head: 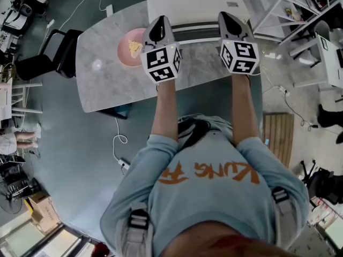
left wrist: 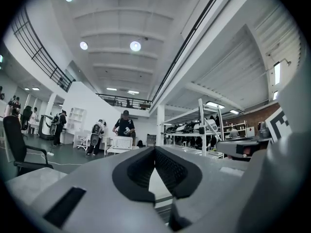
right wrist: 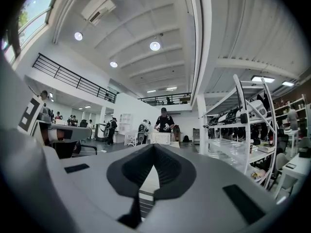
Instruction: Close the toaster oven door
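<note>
A white toaster oven (head: 193, 1) stands at the far edge of the marble table (head: 102, 76); a dark strip runs along its near side, and I cannot tell how its door stands. My left gripper (head: 159, 21) and right gripper (head: 228, 17) are held level, side by side, with their tips just in front of the oven. Both are shut with nothing between the pads. In the left gripper view the jaws of the left gripper (left wrist: 155, 152) meet at the tip, with the oven's white top (left wrist: 158, 186) below. The right gripper (right wrist: 153, 147) looks the same, over the oven (right wrist: 148, 181).
A pink plate (head: 127, 55) with yellowish food (head: 135, 48) sits on the table left of my left gripper. A black chair (head: 48, 52) stands at the table's left end. White shelving (head: 300, 9) is at the back right, a wooden pallet (head: 278, 138) on the floor to the right.
</note>
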Tool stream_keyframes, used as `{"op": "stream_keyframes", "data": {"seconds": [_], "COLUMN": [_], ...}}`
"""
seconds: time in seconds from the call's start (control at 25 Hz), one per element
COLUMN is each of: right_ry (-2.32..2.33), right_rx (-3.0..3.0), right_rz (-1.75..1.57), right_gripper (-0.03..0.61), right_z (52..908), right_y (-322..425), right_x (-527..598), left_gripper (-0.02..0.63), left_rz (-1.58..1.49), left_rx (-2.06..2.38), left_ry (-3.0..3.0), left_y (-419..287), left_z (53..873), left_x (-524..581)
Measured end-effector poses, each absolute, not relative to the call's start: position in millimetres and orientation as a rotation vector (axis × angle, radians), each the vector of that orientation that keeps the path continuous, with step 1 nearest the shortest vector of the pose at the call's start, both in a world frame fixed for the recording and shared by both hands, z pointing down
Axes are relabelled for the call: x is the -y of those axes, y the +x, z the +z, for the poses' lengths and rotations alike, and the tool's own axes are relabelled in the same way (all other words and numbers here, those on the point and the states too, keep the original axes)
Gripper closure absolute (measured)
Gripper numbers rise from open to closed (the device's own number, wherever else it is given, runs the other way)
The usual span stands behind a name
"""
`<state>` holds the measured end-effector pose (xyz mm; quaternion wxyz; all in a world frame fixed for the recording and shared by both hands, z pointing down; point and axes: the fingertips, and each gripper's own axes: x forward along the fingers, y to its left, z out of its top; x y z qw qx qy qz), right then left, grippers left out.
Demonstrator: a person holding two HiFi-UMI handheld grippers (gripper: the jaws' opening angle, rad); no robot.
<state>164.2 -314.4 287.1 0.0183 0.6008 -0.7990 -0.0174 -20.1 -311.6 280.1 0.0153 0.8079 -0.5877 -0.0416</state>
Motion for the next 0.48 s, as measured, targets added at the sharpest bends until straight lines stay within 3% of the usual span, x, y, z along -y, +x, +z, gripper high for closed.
{"op": "stream_keyframes", "data": {"seconds": [0.48], "right_ry": [1.898], "right_rx": [2.443], "right_rz": [-0.054], "right_gripper": [0.581], "right_z": [291], "right_y": [173], "right_x": [313], "left_gripper": [0.612], "left_rz": [-0.115], "left_rx": [1.825], "left_ry": [2.497], "left_y": [-23], "left_z": [291], "left_x": [313]}}
